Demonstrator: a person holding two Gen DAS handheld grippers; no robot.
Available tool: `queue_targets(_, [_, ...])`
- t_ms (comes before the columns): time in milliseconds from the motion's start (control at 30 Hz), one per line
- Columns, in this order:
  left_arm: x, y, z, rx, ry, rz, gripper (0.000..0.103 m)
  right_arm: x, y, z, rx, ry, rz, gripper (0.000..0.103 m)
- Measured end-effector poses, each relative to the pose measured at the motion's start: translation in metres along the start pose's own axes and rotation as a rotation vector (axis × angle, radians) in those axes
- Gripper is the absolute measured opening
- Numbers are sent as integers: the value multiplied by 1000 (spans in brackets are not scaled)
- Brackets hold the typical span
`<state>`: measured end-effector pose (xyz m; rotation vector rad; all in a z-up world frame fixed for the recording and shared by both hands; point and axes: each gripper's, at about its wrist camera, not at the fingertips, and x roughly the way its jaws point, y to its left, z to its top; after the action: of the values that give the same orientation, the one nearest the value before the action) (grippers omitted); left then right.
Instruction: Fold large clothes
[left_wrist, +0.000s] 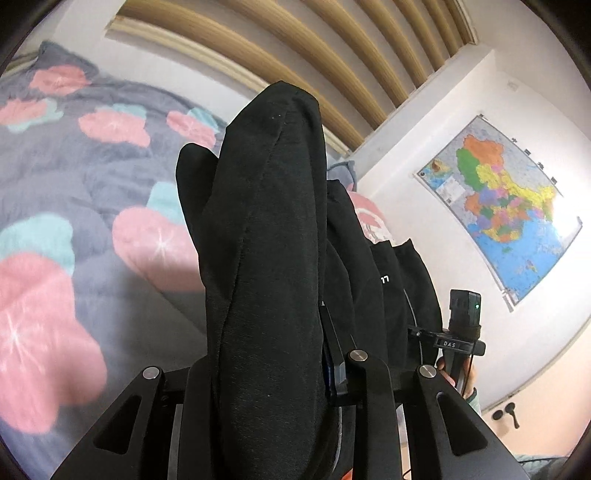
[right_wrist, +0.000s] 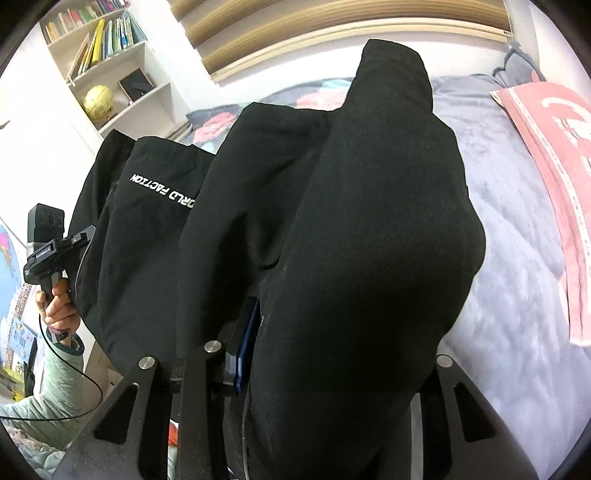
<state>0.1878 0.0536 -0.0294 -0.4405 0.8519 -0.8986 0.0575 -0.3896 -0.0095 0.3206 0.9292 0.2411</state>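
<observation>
A large black garment (left_wrist: 266, 258) hangs bunched between both grippers, lifted above the bed. In the left wrist view my left gripper (left_wrist: 269, 317) is shut on a thick fold of it; cloth drapes over the fingers, and only the right finger (left_wrist: 334, 354) shows. In the right wrist view my right gripper (right_wrist: 332, 306) is shut on another bunch of the garment (right_wrist: 369, 240), with the blue-padded left finger (right_wrist: 249, 343) pressed against the cloth. White lettering (right_wrist: 162, 188) runs across the stretch between the grippers. Each view shows the other gripper at the garment's far end (left_wrist: 415, 330) (right_wrist: 86, 232).
Below lies a bed with a grey quilt (left_wrist: 74, 177) printed with pink flowers. A pink cloth (right_wrist: 546, 166) lies on it at the right. A slatted headboard (left_wrist: 332, 55), a wall map (left_wrist: 509, 206) and a bookshelf (right_wrist: 110, 55) with a globe (right_wrist: 96, 100) surround it. A pale green sleeve (right_wrist: 55, 380) is at lower left.
</observation>
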Motion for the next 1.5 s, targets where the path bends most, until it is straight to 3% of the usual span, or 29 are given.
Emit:
queue_targets(267, [34,58,-43,-130,93,55,30,51,-29,-19,119,107,-6,43])
queue_targets(333, [40,81,-53,-153,116,114,33,66,-43,-27,163,123,-24,44])
queue_targets(433, [36,132,-68,-277,139,127,38,71,-70,-39,273,115,-13,51])
queue_targets(467, [32,148,-73,-319,137,125,38,70,-83,-46,330,111,-3,53])
queue_targets(533, [15,177,-84,-406,104,91,49,65,-103,-60,405,105,16,54])
queue_targets(600, [-6,187,-88,-434,65,87,51,61,-114,-69,453,93,50,59])
queue_targets(667, [-22,180,-85,-399,34,133,51,51,-116,-71,466,79,1,67])
queue_targets(733, [-39,160,-74,-323,-7,216,49,33,-112,-67,417,60,-150,69])
queue_targets(833, [-50,114,-56,-192,-44,282,49,1,-81,-59,348,3,-280,69])
queue_targets(967, [-22,35,-45,28,-9,358,50,-17,-23,-57,204,-39,-280,75])
queue_targets(1067, [20,-1,-53,115,77,412,50,11,33,-60,104,-6,-271,75])
queue_targets(1167, [63,-15,-68,162,159,463,50,51,65,-66,45,55,-308,75])
queue_targets(1233, [94,1,-85,119,255,534,50,87,74,-77,26,122,-363,75])
queue_targets(1267, [105,13,-90,80,265,545,50,100,76,-81,19,137,-390,76])
queue_targets(1433, [100,19,-89,11,194,560,51,103,75,-88,48,123,-421,77])
queue_targets(1500, [92,-6,-92,132,150,695,51,92,81,-87,56,113,-433,77])
